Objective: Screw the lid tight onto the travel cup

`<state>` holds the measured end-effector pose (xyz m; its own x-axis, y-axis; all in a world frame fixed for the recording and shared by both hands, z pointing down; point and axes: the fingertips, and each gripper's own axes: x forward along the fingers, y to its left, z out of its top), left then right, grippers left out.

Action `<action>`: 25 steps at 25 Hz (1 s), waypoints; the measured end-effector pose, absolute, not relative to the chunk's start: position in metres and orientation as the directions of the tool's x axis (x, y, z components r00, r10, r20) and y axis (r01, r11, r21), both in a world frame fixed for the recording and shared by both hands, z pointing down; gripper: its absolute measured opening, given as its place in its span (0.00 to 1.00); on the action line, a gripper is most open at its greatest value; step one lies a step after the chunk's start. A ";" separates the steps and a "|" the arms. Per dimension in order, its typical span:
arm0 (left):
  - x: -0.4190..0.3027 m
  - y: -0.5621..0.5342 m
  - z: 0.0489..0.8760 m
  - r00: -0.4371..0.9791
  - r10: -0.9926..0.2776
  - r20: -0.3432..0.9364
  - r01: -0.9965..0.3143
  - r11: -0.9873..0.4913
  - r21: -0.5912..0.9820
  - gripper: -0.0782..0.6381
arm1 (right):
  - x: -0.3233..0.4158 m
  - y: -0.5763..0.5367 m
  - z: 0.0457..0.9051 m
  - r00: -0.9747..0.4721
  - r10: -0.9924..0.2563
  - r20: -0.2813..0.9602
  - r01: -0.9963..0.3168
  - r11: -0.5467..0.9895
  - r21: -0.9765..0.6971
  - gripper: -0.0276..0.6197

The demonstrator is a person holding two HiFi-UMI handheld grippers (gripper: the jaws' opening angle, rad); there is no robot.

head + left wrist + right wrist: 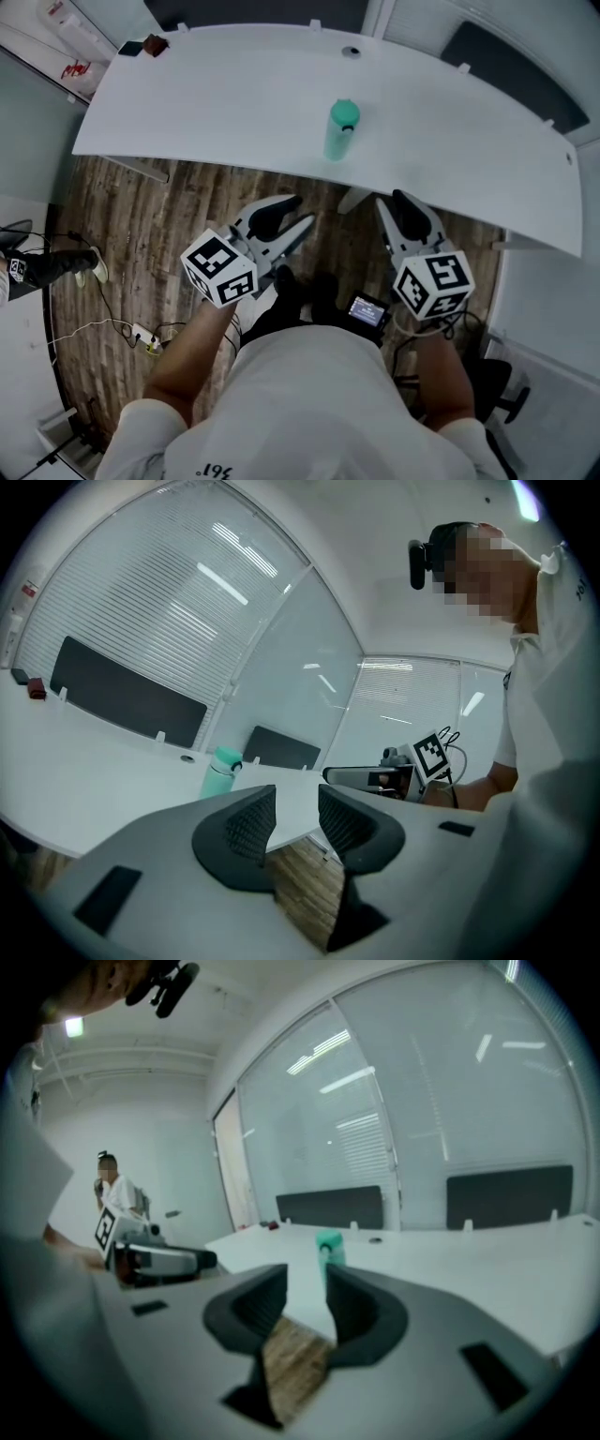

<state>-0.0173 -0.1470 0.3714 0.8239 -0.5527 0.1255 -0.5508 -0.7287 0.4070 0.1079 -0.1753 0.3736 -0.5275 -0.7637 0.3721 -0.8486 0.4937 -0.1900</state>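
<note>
A mint-green travel cup [342, 129] stands upright on the white table [234, 103], with its darker green lid on top. It also shows as the cup [221, 771] in the left gripper view and the cup [329, 1246] in the right gripper view. My left gripper [298, 212] hangs over the floor short of the table's near edge, open, with nothing between its fingers [251, 822]. My right gripper [377, 199] is beside it at the same distance from the cup, also open and holding nothing. Neither touches the cup.
Small dark items [150, 44] lie at the table's far left corner, and a round grommet [351, 52] sits at the back. Wooden floor [141, 216] lies below, with a power strip and cables [141, 336] on the left. Dark divider panels [122, 696] line the far edge.
</note>
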 end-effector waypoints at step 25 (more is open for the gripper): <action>-0.013 -0.253 0.422 0.840 -0.492 0.230 -0.542 -0.786 0.296 0.41 | 0.078 -0.271 0.401 -0.511 -0.752 0.417 -0.845 0.529 -0.082 0.30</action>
